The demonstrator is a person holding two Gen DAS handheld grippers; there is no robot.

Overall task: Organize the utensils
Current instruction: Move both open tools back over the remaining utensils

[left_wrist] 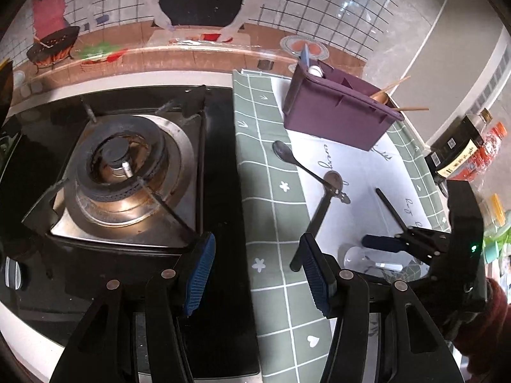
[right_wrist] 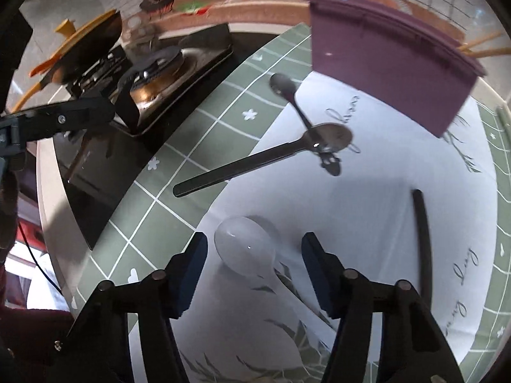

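With its jaws spread and empty, the right gripper hung over the white spoon near the purple bin; light, stiff, probably slippery, best pinched across its handle.

glossy metal spoons, matt purple plastic organizer

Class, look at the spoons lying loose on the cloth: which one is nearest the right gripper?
The white spoon: its bowl lies between the right gripper's open fingers. The two metal spoons lie crossed farther off, toward the purple bin.
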